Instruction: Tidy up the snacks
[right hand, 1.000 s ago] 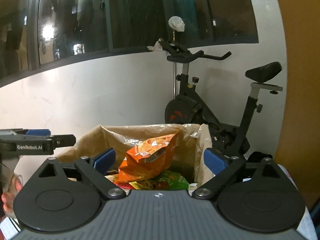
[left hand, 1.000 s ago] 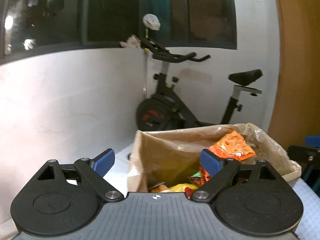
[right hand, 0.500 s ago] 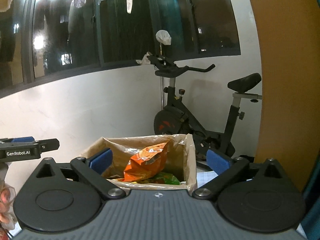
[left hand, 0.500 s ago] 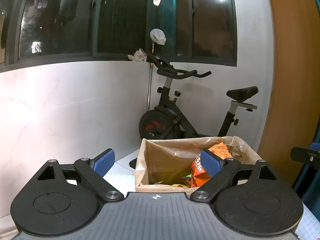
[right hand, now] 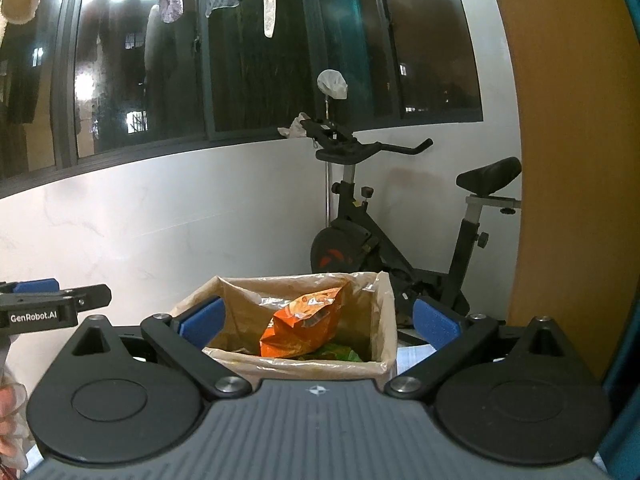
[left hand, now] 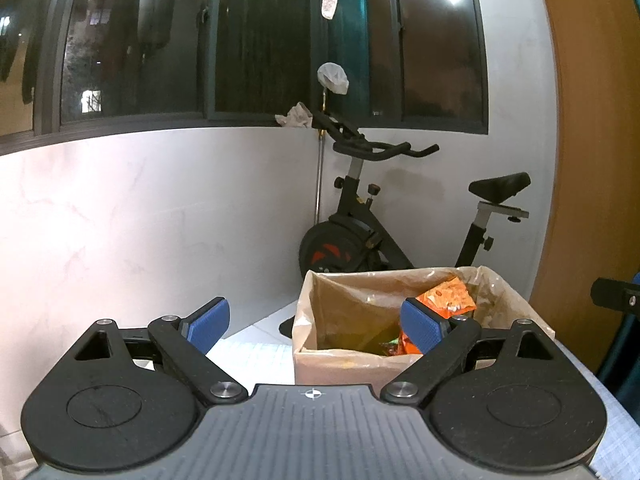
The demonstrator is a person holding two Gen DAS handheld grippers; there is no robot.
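A cardboard box [left hand: 332,366] [right hand: 384,304] lined with clear plastic stands on the table ahead and holds snack packets. An orange snack bag [right hand: 300,330] [left hand: 450,298] leans upright inside, with green and yellow packets below it. My left gripper [left hand: 316,326] is open and empty, held back from the box's near left corner. My right gripper [right hand: 318,320] is open and empty too, facing the box from the near side. The left gripper's body [right hand: 44,306] shows at the left edge of the right wrist view.
A black exercise bike [left hand: 360,236] [right hand: 360,236] stands behind the box against the white wall. Dark windows with hanging laundry [right hand: 268,0] run above. A wooden panel [left hand: 592,160] rises at the right. A pale checked cloth [left hand: 256,354] covers the table.
Both grippers have drawn back and risen from the box, which now looks smaller and lower in each view. Their jaws have stayed open and empty.
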